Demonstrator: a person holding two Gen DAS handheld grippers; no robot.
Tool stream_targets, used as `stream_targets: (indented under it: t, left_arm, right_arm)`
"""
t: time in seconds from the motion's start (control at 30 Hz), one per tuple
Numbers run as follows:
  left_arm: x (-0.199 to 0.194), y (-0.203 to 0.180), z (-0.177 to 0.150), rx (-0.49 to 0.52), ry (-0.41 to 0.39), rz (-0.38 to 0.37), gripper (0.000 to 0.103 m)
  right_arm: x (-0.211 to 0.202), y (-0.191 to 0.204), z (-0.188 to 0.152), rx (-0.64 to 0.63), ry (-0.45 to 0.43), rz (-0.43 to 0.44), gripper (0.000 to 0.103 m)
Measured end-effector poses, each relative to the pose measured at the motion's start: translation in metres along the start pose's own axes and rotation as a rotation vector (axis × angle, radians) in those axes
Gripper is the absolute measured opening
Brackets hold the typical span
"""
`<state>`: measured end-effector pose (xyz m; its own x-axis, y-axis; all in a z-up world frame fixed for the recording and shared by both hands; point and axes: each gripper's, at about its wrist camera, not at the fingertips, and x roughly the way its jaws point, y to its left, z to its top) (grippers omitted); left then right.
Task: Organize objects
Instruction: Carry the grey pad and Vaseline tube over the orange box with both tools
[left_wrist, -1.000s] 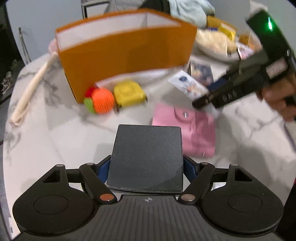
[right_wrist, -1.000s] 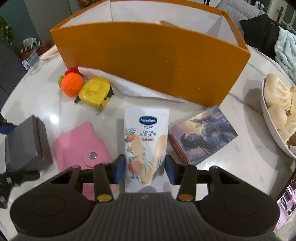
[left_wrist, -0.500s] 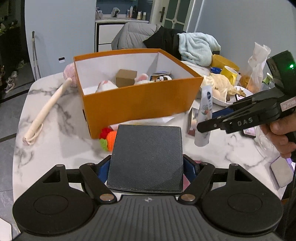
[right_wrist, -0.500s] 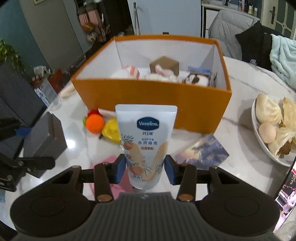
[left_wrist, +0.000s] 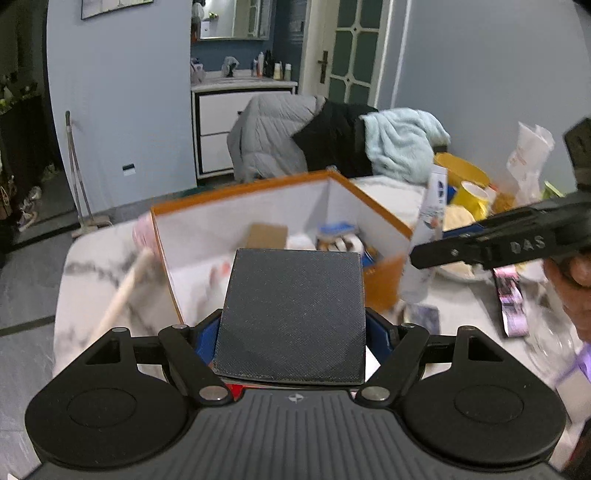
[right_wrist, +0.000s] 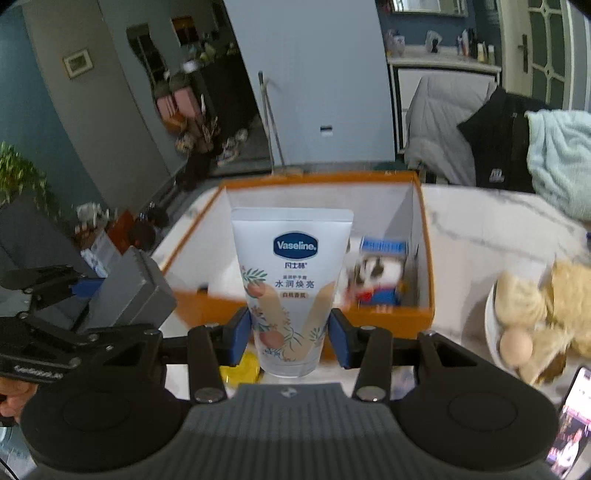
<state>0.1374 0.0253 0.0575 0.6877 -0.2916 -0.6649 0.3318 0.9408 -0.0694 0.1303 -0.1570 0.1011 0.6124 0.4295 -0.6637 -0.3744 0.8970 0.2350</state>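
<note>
1. Bench (left_wrist: 92, 280): marble top, lying below both grippers. Clutter occupies it right of the right jaws: a plate of food (right_wrist: 524, 317) and a phone (right_wrist: 569, 424) at its edge.
2. Orange box (right_wrist: 391, 317): open-topped, directly ahead of both sets of jaws and below them. Its right half holds a small plush toy (right_wrist: 376, 273) and a blue-topped item; the left floor area appears freer.
3. Grey case (left_wrist: 295, 314): the left gripper (left_wrist: 291, 339) has its jaws clenched on the case's sides, case held above the box's near wall.
4. Vaseline tube (right_wrist: 291, 280): the right gripper (right_wrist: 291, 336) grasps it near the cap end, tube upright, in front of the box opening.
5. Risk: both loads approach one opening; in the right wrist view the case sits close left of the tube, so simultaneous lowering may cause a collision.
6. Risk: a low descent could catch the near wall and shift the box.
7. Risk: the tube is soft-walled; a loose hold may let it slip.
</note>
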Motion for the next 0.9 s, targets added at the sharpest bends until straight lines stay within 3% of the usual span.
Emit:
stream_targets:
  t: [0.37, 0.73, 0.9]
  left_arm:
    - [0.052, 0.031, 0.053, 0.016, 0.003, 0.098, 0.09]
    - [0.114, 0.046, 0.061, -0.002, 0.067, 0.171, 0.09]
    - [0.132, 0.042, 0.064, 0.072, 0.107, 0.22, 0.09]
  right_arm:
    - [0.042, -0.009, 0.06, 0.018, -0.061, -0.043, 0.048]
    - [0.107, -0.031, 0.099, 0.076, -0.102, -0.138, 0.048]
    - [0.142, -0.046, 0.101, 0.113, -0.063, -0.183, 0.048]
